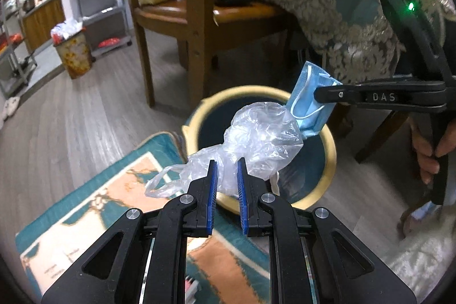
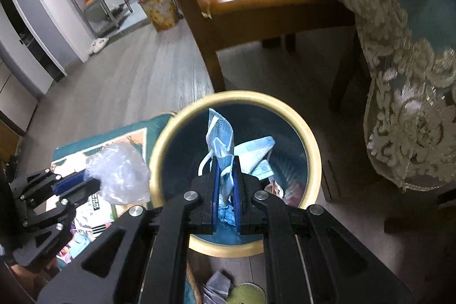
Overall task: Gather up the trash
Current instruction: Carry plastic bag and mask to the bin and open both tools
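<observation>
Clear, crinkled plastic fills my left gripper (image 1: 227, 170): its blue pads pinch a plastic bag (image 1: 256, 138), which bulges forward over the near rim of the bin (image 1: 196, 116). One looped handle of the bag dangles off to the left above the patterned rug (image 1: 99, 204). The rug carries some small dark marks that I cannot read. The bin is round, with a yellow rim and a dark teal inside, and stands on the wood floor just beside the rug.

Further right, my right gripper (image 2: 225, 170) is pressed together on a blue face mask (image 2: 221, 130), held directly above the bin's opening. In the left wrist view this gripper reaches in sideways from the right, level with the floor, and the white letters "DAS" (image 1: 384, 97) show on its finger. A second mask (image 2: 256, 150) lies down inside the bin, its lower edge lost in shadow among other scraps I cannot make out.

At the far right of the left view, my right hand (image 1: 427, 153) wraps the gripper handle, partly cut off by the frame edge.
</observation>
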Tool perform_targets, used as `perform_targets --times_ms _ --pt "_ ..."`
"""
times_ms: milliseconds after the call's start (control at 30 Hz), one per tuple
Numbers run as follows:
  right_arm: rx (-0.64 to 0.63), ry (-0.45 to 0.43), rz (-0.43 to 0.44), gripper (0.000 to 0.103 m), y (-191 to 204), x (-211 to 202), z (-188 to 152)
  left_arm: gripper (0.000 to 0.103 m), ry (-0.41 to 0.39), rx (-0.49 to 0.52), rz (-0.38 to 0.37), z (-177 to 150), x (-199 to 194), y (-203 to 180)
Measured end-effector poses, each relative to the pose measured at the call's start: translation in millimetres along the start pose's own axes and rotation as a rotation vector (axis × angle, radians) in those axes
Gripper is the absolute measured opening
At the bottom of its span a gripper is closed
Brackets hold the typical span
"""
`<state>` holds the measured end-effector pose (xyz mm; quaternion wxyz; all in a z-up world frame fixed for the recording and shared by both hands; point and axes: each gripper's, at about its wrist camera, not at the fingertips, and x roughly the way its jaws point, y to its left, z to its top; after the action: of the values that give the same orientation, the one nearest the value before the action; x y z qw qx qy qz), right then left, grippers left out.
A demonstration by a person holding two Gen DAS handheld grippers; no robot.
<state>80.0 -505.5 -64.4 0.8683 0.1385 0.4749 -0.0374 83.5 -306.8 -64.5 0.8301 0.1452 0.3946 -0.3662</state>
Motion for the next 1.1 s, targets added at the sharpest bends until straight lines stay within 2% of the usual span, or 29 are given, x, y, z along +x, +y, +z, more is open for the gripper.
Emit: perform_targets --times_ms 233,467,567,600,667,933,1000,1100 --pt "-0.001 0.015 -0.008 0.007 0.3 5.9 -4.3 0.015 0.055 0.035 0.006 -1.0 38.5 -13.5" --pt "0.013 0.017 -0.032 0.008 -6.1 8.3 -6.2 0.016 0.086 0.021 0.008 -4.3 61.8 -10.4" --pt "0.016 0.011 -0.038 0.008 -3.7 6.8 -8.2 0.032 0.071 0.013 0.008 -3.1 59.7 -9.1" --pt "0.011 0.009 -0.041 0.012 -3.1 6.6 -8.0 0.038 0.064 0.008 0.005 -2.4 58.1 -9.1" --pt "0.009 0.003 -0.048 0.028 -2.0 5.8 -8.3 0.045 0.050 0.001 0.003 -0.9 54.2 -8.1" --pt "-0.004 -0.011 -0.046 0.039 7.7 -2.0 -7.2 0.047 0.021 -0.010 0.011 0.2 38.9 -5.3" --pt "-0.015 -0.016 -0.048 0.043 12.2 -4.8 -6.9 0.048 0.015 -0.010 0.016 -0.5 33.8 -4.1" --pt "-0.018 -0.029 -0.050 0.054 16.6 -9.7 -4.8 0.054 0.002 -0.009 0.027 -1.0 25.3 -1.8"
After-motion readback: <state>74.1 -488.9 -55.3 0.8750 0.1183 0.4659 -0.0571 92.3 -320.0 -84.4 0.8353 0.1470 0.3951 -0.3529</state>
